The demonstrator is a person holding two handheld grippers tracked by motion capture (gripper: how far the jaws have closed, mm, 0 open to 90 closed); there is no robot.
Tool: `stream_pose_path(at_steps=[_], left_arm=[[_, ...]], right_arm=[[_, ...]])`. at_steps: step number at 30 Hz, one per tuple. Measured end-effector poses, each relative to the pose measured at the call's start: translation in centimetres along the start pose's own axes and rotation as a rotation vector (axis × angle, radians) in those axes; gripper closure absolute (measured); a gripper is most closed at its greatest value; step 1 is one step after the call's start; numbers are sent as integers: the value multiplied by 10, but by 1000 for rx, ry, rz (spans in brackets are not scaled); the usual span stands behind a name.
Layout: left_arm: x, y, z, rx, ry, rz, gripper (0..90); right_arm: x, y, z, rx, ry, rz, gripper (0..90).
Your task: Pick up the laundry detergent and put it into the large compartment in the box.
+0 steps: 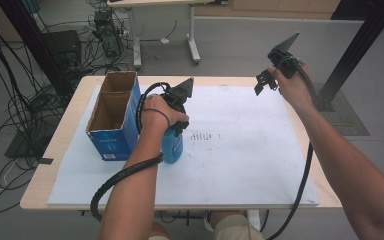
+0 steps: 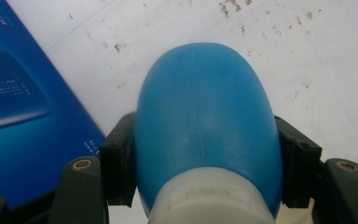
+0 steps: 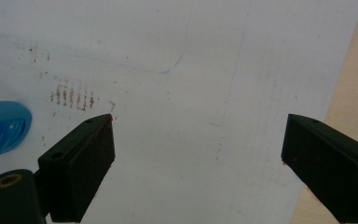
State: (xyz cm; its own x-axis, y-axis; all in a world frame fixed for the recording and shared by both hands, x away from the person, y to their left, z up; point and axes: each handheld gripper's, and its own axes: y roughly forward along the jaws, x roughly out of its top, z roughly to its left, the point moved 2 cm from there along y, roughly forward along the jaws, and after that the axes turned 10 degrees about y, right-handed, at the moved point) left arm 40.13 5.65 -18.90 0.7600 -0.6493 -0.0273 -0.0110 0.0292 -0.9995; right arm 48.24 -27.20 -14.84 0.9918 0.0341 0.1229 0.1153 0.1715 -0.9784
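Observation:
A blue plastic bottle point(image 1: 173, 148) with a pale cap stands on the white sheet point(image 1: 240, 165), just right of the blue box. My left gripper point(image 1: 176, 129) comes down on it from above. In the left gripper view both black pads point(image 2: 117, 163) press the bottle point(image 2: 205, 112) from either side just below its cap, so my left gripper point(image 2: 205, 170) is shut on it. My right gripper point(image 1: 266, 82) is held up in the air over the sheet's far right corner. Its jaws stand wide apart with nothing between them point(image 3: 198, 158). The bottle's point(image 3: 0, 126) edge shows at the left of that view.
An open-topped blue cardboard box point(image 1: 111, 137) stands at the left of the sheet, close beside the bottle; its printed side point(image 2: 18, 116) nearly touches my left jaw. The wooden table point(image 1: 62, 132) shows around the sheet. Brown smudges point(image 1: 202, 136) mark the sheet's middle.

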Motion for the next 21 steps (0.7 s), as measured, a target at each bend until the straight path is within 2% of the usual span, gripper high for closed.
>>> stream_pose_path(at_steps=[7, 21], left_arm=[[-3, 0, 4, -8, -9, -14, 370], [-3, 0, 4, -9, -6, -11, 370]], right_arm=[[0, -1, -2, 1, 3, -3, 95], [-1, 0, 0, 2, 0, 0, 94]])
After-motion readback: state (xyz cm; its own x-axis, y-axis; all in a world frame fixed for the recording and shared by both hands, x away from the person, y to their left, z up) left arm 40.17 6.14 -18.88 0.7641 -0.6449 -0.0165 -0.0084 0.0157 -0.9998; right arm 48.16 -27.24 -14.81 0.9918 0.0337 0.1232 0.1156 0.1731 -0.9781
